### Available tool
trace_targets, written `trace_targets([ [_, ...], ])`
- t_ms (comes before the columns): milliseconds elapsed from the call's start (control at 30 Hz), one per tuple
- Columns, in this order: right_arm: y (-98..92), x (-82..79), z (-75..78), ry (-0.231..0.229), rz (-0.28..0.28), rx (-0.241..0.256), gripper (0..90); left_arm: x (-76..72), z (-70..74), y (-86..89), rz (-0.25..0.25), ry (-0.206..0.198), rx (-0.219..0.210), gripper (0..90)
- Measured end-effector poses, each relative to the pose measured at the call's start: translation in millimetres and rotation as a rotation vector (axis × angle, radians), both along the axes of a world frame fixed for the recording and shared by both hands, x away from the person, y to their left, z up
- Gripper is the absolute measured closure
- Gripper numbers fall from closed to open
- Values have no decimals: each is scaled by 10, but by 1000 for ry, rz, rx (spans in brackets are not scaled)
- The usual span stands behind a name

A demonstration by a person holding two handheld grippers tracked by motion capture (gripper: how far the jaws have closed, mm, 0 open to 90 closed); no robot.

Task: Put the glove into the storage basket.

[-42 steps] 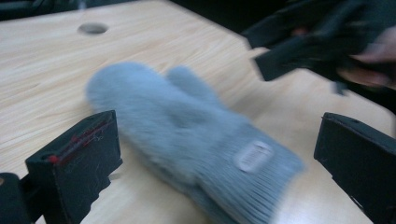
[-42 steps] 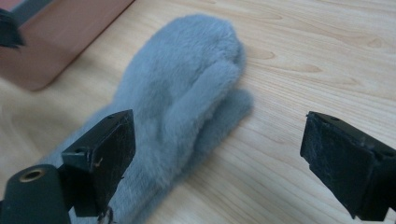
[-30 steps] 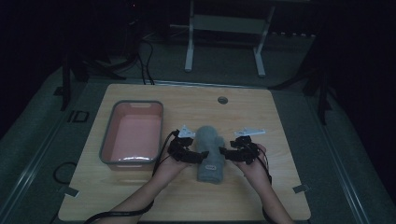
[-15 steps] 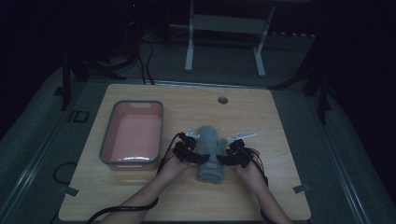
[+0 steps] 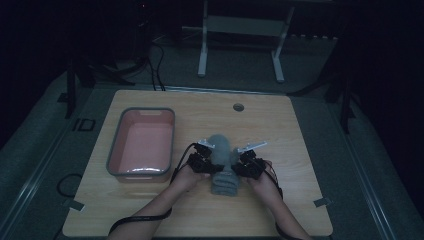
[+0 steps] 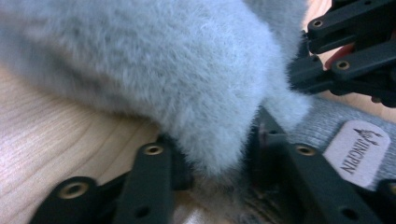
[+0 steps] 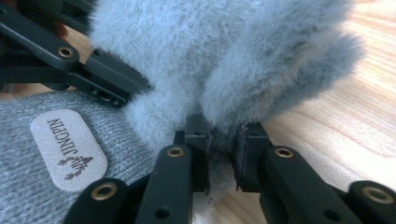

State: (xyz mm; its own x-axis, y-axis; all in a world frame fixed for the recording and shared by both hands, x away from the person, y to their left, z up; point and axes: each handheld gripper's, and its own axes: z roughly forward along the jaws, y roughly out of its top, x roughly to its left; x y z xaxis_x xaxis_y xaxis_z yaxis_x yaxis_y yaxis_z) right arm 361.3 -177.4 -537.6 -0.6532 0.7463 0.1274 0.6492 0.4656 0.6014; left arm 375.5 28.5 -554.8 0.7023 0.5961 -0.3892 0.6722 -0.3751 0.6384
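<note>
Grey fur-lined glove (image 5: 223,165) lay on the wooden table (image 5: 300,150), approx. mid-table toward your edge, just right of the pink bin (image 5: 142,145) but apart from it. Knit cuff end pointed toward you; fluffy fur lining (image 6: 177,70) sat at the far end, and in the high view it bulged up between your 2 tools. A pale oval label (image 7: 67,149) reading "JINGPIN" sat on the knit part, beside the fur.

Left gripper (image 5: 206,161) worked from the glove's left side: in the left gripper view its 2 black jaws stood narrow, with a tuft of fur pinched between them, fingertips (image 6: 268,137) part-buried in pile.

Right gripper (image 5: 246,165) worked from the glove's right side, opp. the left; in the right gripper view its jaws were likewise nearly closed on a fold of fur lining, pads (image 7: 198,140) pressed into it.

Both your hands rested at table level w/ cables trailing back toward you. Round hole (image 5: 238,107) in tabletop lay well beyond the glove.
</note>
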Motion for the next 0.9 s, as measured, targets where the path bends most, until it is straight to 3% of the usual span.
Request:
trace_targets([
  [133, -21, -31, 14, -16, 0, 16, 816, -33, 51, -9, -18, -38, 15, 759],
  [300, -37, -73, 99, -38, 5, 30, 826, -65, 164, -3, -18, -57, 11, 775],
  [567, -19, -119, 365, -94, 1, 57, 830, -97, 444, 55, -17, -111, -4, 781],
  [633, 0, -128, 505, -119, 5, 75, 830, -98, 567, 91, -12, -130, -8, 781],
  [900, 120, -96, 800, -176, 8, 91, 830, -51, 861, 239, 2, -167, -24, 781],
])
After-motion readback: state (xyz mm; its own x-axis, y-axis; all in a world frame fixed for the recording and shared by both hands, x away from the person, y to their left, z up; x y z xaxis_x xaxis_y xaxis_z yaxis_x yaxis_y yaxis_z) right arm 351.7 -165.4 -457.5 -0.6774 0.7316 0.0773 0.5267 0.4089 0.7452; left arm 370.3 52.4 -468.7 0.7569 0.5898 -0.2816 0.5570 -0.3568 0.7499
